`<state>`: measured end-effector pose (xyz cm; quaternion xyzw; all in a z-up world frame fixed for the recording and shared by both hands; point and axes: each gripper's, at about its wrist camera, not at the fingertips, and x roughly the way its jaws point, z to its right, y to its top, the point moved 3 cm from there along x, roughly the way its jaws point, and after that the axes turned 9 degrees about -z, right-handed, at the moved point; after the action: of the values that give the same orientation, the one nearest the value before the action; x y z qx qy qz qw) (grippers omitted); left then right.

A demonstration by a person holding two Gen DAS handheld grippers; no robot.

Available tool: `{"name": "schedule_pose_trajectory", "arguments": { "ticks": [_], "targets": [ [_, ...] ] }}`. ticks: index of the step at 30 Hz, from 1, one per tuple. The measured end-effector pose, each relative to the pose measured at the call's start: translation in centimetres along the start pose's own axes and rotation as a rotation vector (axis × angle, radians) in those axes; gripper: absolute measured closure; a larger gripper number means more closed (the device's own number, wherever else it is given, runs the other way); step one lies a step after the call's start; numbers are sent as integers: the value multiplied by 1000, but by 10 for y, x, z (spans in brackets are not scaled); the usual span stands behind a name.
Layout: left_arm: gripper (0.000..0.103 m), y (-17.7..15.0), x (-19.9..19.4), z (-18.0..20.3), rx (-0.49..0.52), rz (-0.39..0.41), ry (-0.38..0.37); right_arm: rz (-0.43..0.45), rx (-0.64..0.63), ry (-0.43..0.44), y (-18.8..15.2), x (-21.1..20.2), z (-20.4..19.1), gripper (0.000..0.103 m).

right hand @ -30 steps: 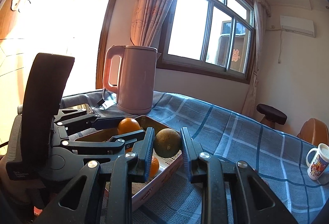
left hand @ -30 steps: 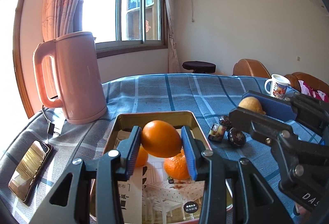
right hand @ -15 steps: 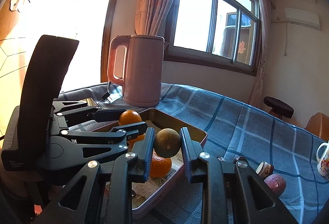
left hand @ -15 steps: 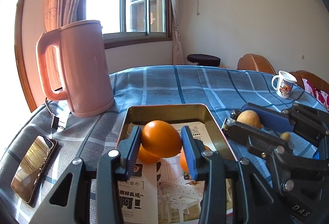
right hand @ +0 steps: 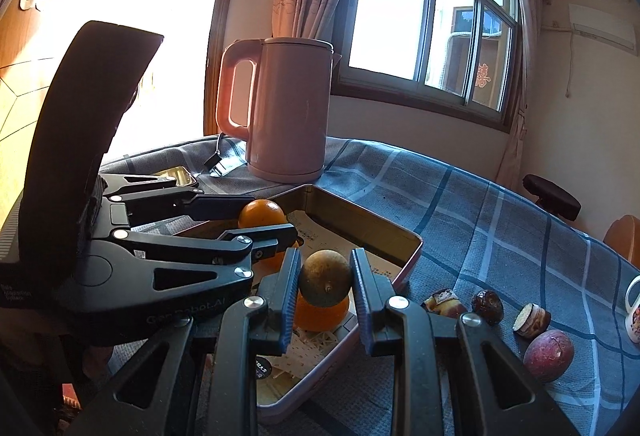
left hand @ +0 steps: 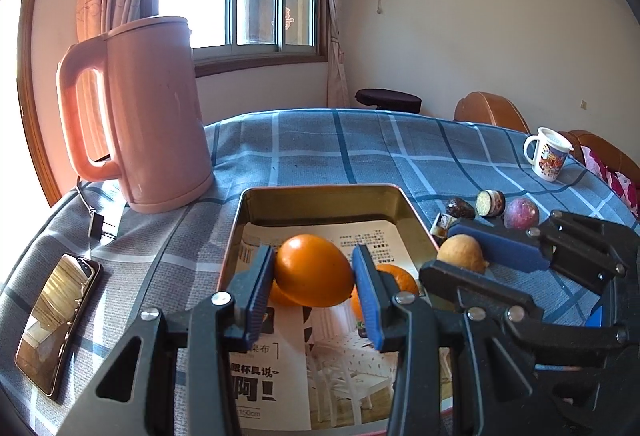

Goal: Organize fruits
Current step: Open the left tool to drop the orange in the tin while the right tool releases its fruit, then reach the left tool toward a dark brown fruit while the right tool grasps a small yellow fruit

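Orange is sitting clamped between the left tongs pads, hovering over the near half of the tin tray. Two more oranges are lying on the tray's paper liner right under it: one at 7 o'clock of the held fruit, one at 3 o'clock, both partly hidden by the pads.

Brownish-green round fruit is being gripped by the right tongs, stem end facing the camera, hanging over the tray's right rim above an orange in the tray. In the left view the same fruit is showing just outside the rim at 3 o'clock of the tray.

Step in hand, by my read: both fruits are being carried in for a drop; neither is released yet.

Next move calls for: lowering the left orange into the open liner area toward 12 o'clock of the tray, since the near end is filling up, then opening. The right fruit is needing a small shift inward past the rim before release, or it could be rolling off onto the surface.

Still loose on the cloth at 3 o'clock of the tray: purple passion fruit, a cut piece, a dark shrivelled one. Kettle is standing at 11 o'clock of the tray, phone at 8 o'clock, mug far off at 2 o'clock.
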<state>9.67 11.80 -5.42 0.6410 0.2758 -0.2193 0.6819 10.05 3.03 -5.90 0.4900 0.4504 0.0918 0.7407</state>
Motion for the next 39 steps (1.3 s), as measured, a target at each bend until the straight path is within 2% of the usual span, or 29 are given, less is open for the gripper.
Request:
{"name": "schedule_pose_trajectory", "arguments": {
  "ticks": [10,13,15,17,18,24,27,31,37,38,39],
  "targets": [
    [61,-2,4,-7,-20,-28,12,-78,-16,31,-3,14,-5,76],
    [54,-2,3,-2,-1,-20,35,-130,-27,40,-5,21,-8,72],
    [47,-2,-1,-1,5,-5,53,-142,-42,21,-6,23,-10,51],
    [31,-2,-4,0,-1,7,55,-114,-48,0,-6,18,-11,32],
    [30,-2,-6,0,-7,18,49,-92,-53,-9,-6,13,-12,30],
    [28,0,-20,13,0,70,16,-32,-55,-122,-16,-14,7,30],
    [27,3,-25,25,11,92,-3,-19,8,-138,-24,-34,34,30],
    [23,8,-27,47,47,112,-16,-20,139,-237,-42,-59,87,30],
    [21,12,-18,98,141,104,-51,-90,344,-304,-70,-68,151,30],
    [21,13,-15,106,156,99,-56,-106,356,-308,-74,-67,155,31],
    [21,14,-12,114,172,94,-61,-119,365,-307,-78,-66,158,38]
  ]
}}
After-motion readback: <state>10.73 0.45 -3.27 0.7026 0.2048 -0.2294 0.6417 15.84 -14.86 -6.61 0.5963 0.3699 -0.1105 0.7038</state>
